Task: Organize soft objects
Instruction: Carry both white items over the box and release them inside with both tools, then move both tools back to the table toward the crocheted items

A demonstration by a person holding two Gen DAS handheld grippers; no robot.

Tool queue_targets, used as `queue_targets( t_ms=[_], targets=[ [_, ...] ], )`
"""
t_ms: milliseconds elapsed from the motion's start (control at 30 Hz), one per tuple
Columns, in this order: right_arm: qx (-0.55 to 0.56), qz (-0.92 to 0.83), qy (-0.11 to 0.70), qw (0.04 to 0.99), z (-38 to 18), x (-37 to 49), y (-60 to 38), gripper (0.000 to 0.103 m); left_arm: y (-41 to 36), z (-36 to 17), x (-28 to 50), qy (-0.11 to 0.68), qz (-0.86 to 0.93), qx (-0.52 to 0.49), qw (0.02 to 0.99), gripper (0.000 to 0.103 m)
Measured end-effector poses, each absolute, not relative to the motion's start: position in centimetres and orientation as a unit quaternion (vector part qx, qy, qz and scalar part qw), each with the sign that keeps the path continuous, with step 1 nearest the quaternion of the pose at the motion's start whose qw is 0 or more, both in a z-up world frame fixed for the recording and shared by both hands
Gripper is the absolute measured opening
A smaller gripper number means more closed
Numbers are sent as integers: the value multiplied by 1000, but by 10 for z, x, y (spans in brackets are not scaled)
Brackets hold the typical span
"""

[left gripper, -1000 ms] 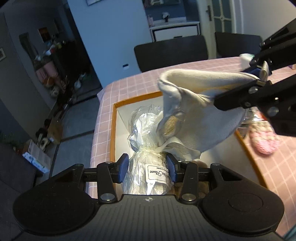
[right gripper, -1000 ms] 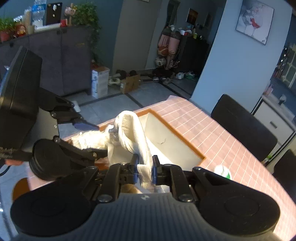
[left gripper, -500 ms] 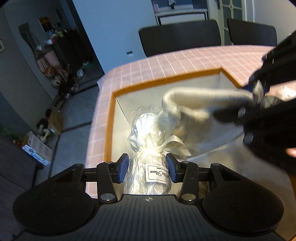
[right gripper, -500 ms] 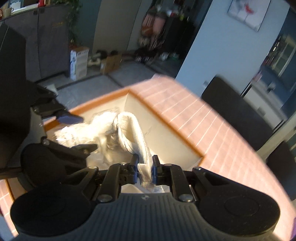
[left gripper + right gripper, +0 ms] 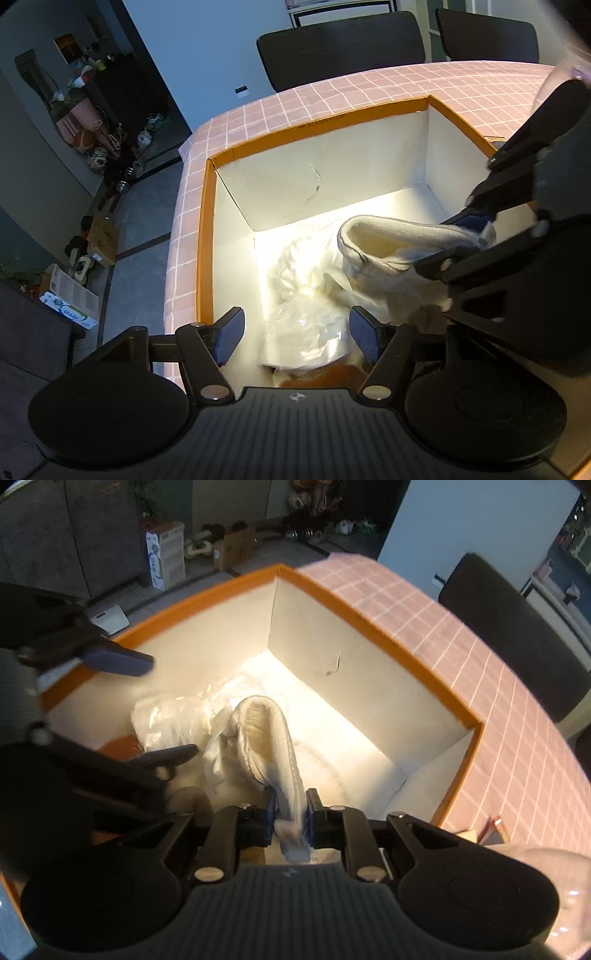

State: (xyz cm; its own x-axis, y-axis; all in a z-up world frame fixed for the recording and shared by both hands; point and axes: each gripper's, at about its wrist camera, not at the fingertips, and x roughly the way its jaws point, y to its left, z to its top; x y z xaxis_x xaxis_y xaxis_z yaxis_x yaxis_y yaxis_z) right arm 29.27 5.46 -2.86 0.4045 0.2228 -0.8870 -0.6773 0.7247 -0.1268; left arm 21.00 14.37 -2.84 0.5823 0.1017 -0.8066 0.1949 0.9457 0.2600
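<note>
An orange-rimmed white box stands on the pink checked tablecloth. A clear-wrapped white bundle lies on the box floor. My left gripper is open just above it, its blue pads apart on either side. My right gripper is shut on a white sock and holds it low inside the box, beside the bundle. The right gripper also shows at the right of the left wrist view.
A brown soft item lies in the box by the bundle. Black chairs stand past the table's far edge. A small pink object lies on the cloth near the box. Clutter and cartons sit on the floor at the left.
My left gripper has opened and let go of the wrapped bundle, which now lies on the box floor. My right gripper has lowered the sock into the box.
</note>
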Motion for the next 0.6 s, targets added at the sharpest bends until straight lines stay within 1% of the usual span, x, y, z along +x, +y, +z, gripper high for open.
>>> queue_targets(
  t_ms=[67, 133, 200, 267, 367, 467, 600],
  targets=[
    [-243, 281, 468, 802, -31, 292, 56, 20, 147, -27, 210, 456, -31, 156, 875, 77],
    [-248, 282, 467, 801, -30, 291, 56, 29, 147, -25, 206, 458, -35, 157, 874, 77],
    [-250, 285, 463, 802, -25, 290, 53, 40, 148, -21, 203, 457, -34, 160, 874, 77],
    [-248, 292, 456, 803, -18, 286, 51, 45, 150, -18, 202, 454, -33, 163, 875, 77],
    [-254, 301, 440, 807, -5, 280, 52, 47, 150, -11, 199, 446, -29, 165, 879, 77],
    [-245, 316, 423, 813, 11, 266, 43, 53, 150, -3, 191, 434, -26, 162, 886, 77],
    [-227, 345, 399, 819, 37, 239, 25, 55, 149, 13, 171, 411, -29, 145, 900, 76]
  ],
)
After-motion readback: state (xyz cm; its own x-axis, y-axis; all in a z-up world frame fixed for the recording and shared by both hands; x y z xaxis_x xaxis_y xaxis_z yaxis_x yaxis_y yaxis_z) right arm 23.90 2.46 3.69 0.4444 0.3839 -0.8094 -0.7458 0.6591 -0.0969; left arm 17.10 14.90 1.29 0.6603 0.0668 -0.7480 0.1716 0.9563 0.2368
